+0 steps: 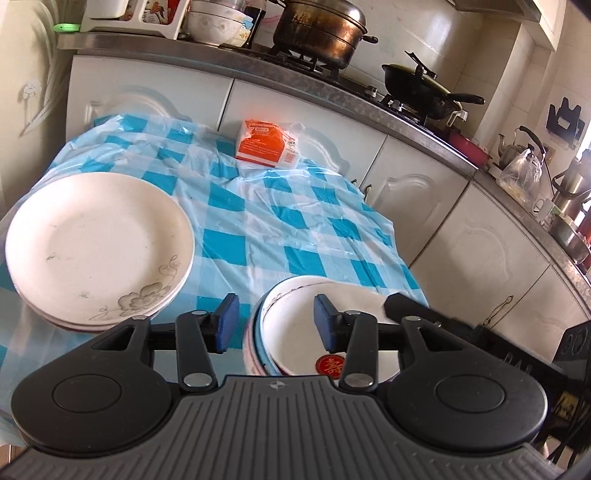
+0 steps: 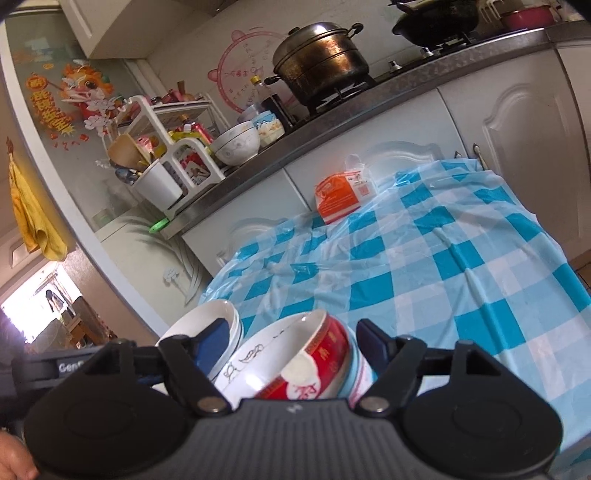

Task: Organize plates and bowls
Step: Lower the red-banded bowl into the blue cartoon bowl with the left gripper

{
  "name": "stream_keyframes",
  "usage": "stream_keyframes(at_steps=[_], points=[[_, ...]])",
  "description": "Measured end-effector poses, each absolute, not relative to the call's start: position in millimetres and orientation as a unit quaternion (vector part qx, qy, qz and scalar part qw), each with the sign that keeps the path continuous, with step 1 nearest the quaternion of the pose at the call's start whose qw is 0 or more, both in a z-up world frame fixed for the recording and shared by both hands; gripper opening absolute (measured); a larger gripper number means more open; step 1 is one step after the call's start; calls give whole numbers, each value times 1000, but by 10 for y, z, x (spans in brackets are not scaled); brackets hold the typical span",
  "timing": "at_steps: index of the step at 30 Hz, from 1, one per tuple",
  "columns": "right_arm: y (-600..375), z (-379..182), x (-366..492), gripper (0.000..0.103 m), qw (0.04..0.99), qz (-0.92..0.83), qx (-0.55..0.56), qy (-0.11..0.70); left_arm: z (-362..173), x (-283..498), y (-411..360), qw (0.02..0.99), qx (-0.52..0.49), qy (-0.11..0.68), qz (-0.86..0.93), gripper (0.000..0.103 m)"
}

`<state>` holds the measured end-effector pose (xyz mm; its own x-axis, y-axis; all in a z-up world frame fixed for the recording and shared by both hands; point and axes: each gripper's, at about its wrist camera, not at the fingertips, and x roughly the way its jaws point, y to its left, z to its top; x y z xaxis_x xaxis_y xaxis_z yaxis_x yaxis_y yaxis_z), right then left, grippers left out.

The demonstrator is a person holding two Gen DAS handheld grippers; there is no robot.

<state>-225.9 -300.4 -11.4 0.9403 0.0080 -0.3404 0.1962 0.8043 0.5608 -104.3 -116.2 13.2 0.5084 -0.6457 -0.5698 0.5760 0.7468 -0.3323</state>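
Observation:
A stack of white plates (image 1: pixel 98 243) with a grey flower print lies on the left of the checked table. A stack of nested bowls (image 1: pixel 295 332) stands at the near right. My left gripper (image 1: pixel 275 321) is open, its fingers astride the near-left rim of that stack. In the right wrist view my right gripper (image 2: pixel 291 343) is open around a red and white bowl (image 2: pixel 317 354) that sits tilted in the nested bowls (image 2: pixel 251 362). The white plates (image 2: pixel 210 325) show at its left.
The blue and white checked tablecloth (image 1: pixel 258 221) covers the table. An orange and white packet (image 1: pixel 267 142) lies at its far edge. Behind are white cabinets and a counter with a steel pot (image 1: pixel 321 31), a black wok (image 1: pixel 421 88) and bowls (image 2: pixel 236 144).

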Motion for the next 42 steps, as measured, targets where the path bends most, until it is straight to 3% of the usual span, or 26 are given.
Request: stream_keyframes(at_steps=[5,8,14,23,26,32,37,42], points=[[-3128,-226,-2248,81,922,-62,340,175,24,-1059,-1144,861,-60,363,-351,63],[-3165,-330,-2203,81,914,-69,348,197,-24,-1056,-1165,861,-59,367,-348,65],[-3187,-418,-2192,92,912,-66,351,202,-83,-1028,-1219,856,-57,372,-355,67],[-3207,-477,-2206,93,905,-66,362,214,-167,-1011,-1275,851,-53,381,-356,77],[-3242,-557,-2185,88,895,-73,374,231,-198,-992,-1308,849,-51,386,-358,77],[-3310,-651,-2178,87,875,-34,430,220,-278,-936,-1393,845,-51,393,-359,73],[-3275,-735,-2083,70,863,5,453,223,-321,-944,-1475,850,-42,389,-354,70],[-3259,-738,-2072,71,856,17,469,217,-329,-985,-1519,859,-31,381,-341,69]])
